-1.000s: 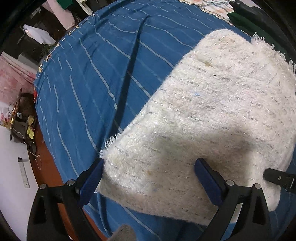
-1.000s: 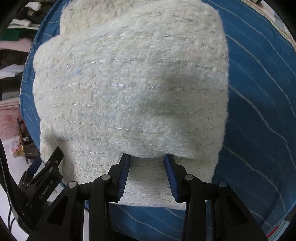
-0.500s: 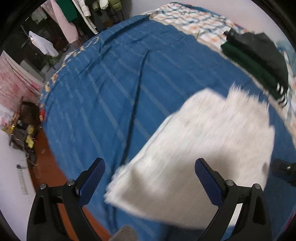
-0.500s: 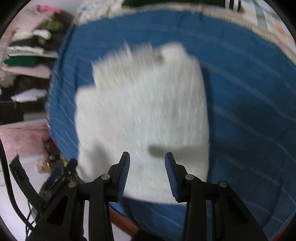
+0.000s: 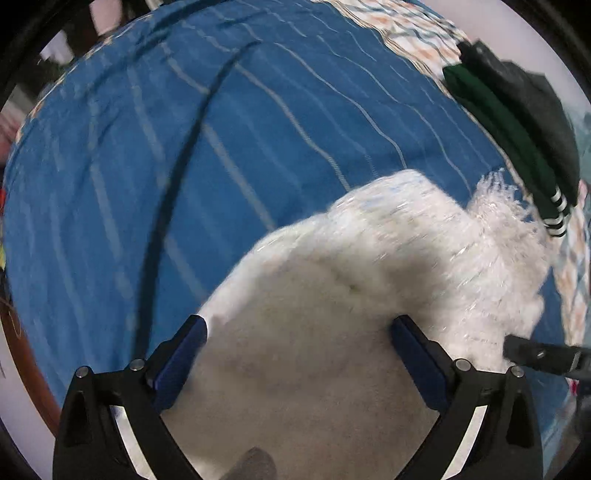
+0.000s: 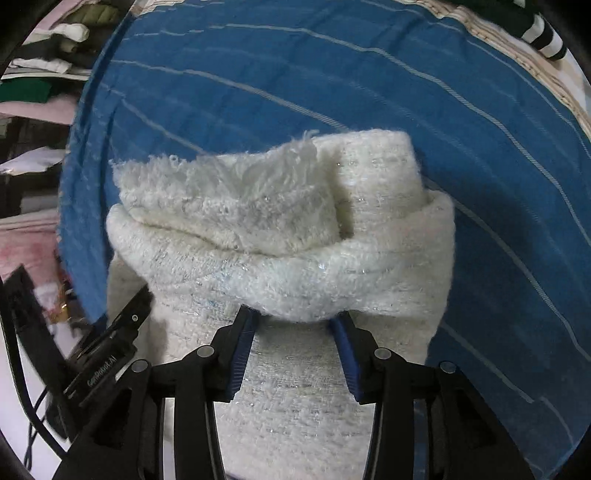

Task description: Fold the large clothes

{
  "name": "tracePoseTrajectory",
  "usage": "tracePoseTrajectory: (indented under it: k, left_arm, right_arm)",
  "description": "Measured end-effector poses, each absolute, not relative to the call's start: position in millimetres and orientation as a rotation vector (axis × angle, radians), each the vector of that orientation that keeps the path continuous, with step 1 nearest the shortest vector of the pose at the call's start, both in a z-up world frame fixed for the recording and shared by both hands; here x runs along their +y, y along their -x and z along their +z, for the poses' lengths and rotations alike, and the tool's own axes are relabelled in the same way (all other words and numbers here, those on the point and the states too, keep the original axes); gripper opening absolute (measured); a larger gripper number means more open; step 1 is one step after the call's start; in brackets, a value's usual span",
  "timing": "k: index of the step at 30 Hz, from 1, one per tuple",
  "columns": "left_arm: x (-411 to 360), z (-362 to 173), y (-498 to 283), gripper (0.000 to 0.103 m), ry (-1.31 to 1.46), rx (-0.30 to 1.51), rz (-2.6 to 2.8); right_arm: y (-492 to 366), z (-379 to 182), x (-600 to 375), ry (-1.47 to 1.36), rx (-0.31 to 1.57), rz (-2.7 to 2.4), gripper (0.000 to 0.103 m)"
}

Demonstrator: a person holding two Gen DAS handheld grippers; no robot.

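A thick white fuzzy knit garment (image 5: 369, 280) lies folded on the blue striped bedspread (image 5: 184, 147). In the right wrist view the garment (image 6: 280, 236) bulges in a rolled fold with a fringed edge on top. My left gripper (image 5: 299, 328) is wide open, its blue pads either side of the garment's near part. My right gripper (image 6: 295, 321) has its jaws part open, the folded edge bulging just above the tips; no grip shows. The left gripper's body shows at the lower left of the right wrist view (image 6: 110, 343).
A stack of dark green and black folded clothes (image 5: 517, 122) sits at the far right of the bed on a checked sheet (image 5: 406, 26). A dark crease (image 5: 177, 177) runs across the bedspread. Shelves with clothes (image 6: 37, 81) stand beyond the bed's left edge.
Both grippers pulled back and up from the garment half a second ago, then came down onto it again. The garment now shows a rolled fold with the fringe on top.
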State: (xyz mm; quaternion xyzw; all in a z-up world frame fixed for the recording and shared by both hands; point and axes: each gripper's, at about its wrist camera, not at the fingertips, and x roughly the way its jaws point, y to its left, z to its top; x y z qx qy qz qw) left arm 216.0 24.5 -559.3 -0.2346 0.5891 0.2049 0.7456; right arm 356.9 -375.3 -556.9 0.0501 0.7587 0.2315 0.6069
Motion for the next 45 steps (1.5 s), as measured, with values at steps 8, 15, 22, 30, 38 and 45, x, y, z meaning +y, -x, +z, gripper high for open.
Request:
tracePoseTrajectory:
  k: [8,15,22,30,38,45]
  left_arm:
    - [34,-527,-69,0.102,0.932,1.116,0.507]
    - [36,-585,-53,0.101,1.284,0.915,0.393]
    - [59,-593,-80,0.029,1.214,0.828,0.406]
    - [73,-592,-83,0.026,1.156,0.843,0.399]
    - [74,-590,-99,0.026,1.129,0.861,0.302]
    - [82,-614,-109,0.050,1.173,0.907,0.254]
  right_arm:
    - [-326,-560,-491,-0.570,1.704,0.693,0.074]
    - [-276,-648,-506,-0.886,1.746,0.824,0.075]
    - [-291,-665,-462,-0.968,1.702,0.975,0.079]
    - [-319,-673,-373,-0.964,1.690,1.023,0.081]
    - [-303,-662,-377,-1.167,1.593,1.019,0.055]
    - [-312,-684,-365,-1.128,1.651,0.945,0.078]
